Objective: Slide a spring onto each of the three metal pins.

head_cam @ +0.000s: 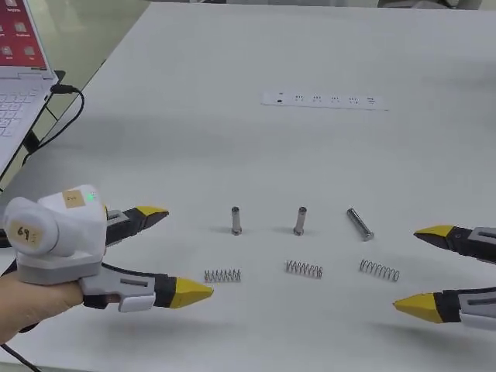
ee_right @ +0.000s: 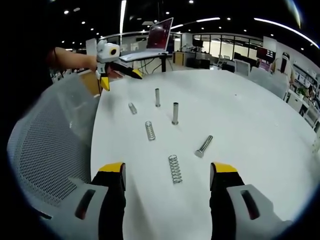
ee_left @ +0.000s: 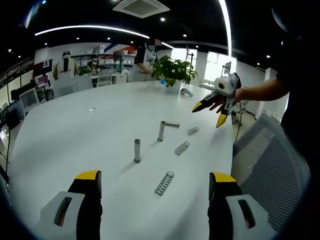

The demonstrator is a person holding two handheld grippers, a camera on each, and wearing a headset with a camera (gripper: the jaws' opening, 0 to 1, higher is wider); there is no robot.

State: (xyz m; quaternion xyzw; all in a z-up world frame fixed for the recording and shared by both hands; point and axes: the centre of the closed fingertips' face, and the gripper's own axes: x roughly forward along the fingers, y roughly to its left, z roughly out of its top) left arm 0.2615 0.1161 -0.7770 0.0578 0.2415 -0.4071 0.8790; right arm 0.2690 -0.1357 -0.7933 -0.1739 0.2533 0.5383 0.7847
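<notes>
Head view looks down on a white table where three metal pins sit in a row. The left pin and the middle pin stand upright, and the right pin lies on its side at a slant. Nearer the person, one spring lies flat in front of each pin: the left spring, the middle spring and the right spring. None of them touches a pin.

The left gripper, held in a hand, sits at the left end of the row. Its yellow-tipped jaws are spread wide with nothing between them, and the left spring lies just past the lower tip. The right gripper enters from the right edge, its jaws also apart and empty, near the right spring.

In the left gripper view, the left spring shows ahead between the gripper's own parted jaws, with the left pin beyond it. The right gripper view shows the right spring the same way.

Farther back lies a power strip, and a laptop sits at the left edge.
</notes>
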